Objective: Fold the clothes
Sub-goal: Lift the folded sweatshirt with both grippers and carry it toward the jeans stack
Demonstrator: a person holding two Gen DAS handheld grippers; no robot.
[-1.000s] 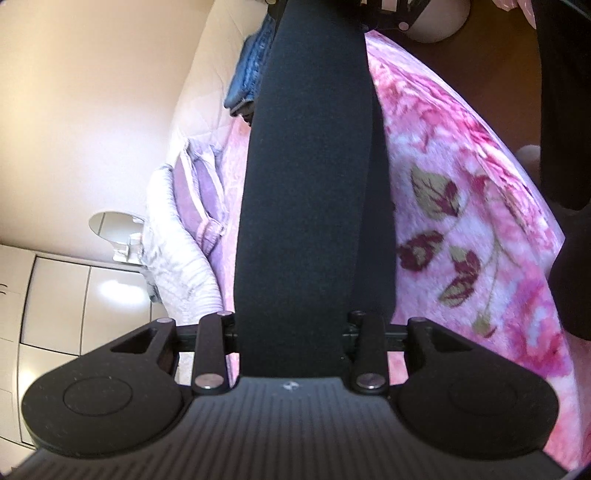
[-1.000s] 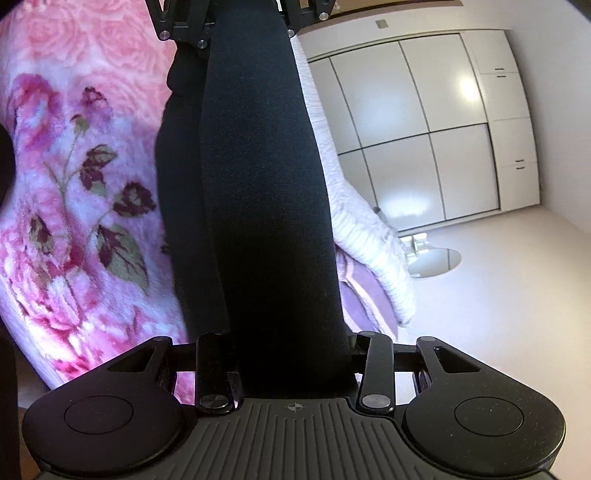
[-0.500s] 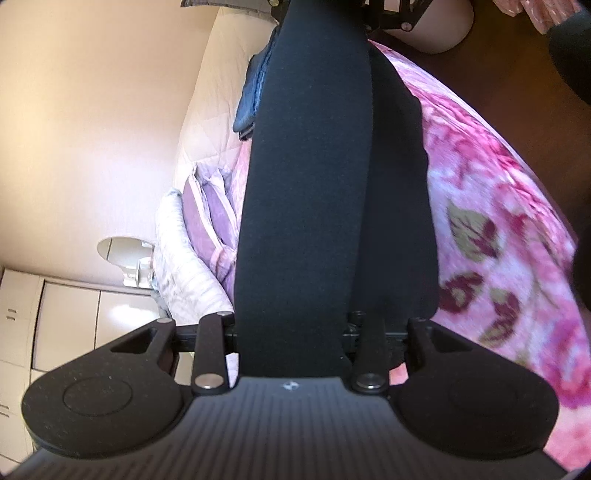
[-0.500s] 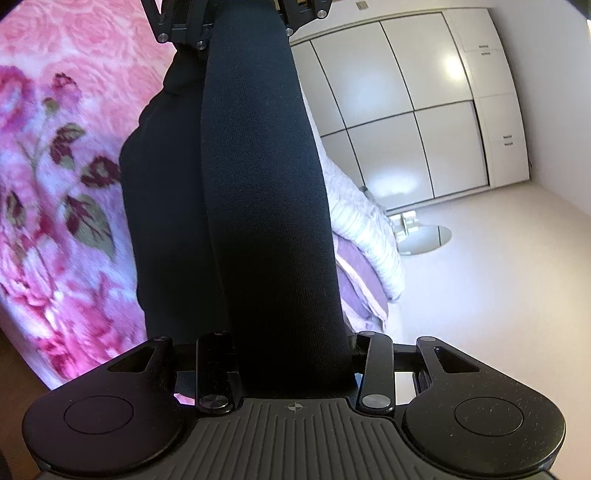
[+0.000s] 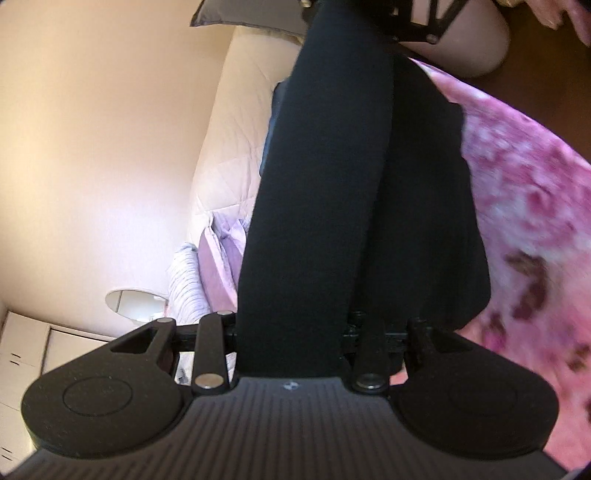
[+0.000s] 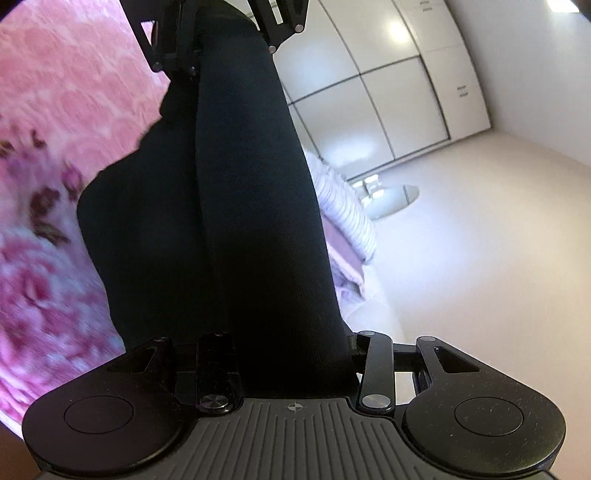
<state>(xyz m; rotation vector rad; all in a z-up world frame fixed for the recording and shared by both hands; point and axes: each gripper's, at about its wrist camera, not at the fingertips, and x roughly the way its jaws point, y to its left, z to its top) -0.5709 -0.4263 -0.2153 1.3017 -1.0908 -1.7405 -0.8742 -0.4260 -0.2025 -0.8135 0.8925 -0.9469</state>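
black cloth stretched between both grippers

the pink bedspread point(image 5: 524, 206) has slid sideways. left gripper point(image 5: 351, 22) and right gripper point(image 6: 218, 33) each have fingers clenched on the black cloth point(image 5: 325, 192), taut above the bed. white wardrobe point(image 6: 388, 92) behind.

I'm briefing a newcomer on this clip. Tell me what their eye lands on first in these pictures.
First comes the black garment, a broad dark band up the middle of both wrist views, running from each camera to the jaws at the top edge. Next is the pink floral blanket, right of the cloth in the left view and left of it in the right view. The white wardrobe doors stand out at the upper right of the right view.
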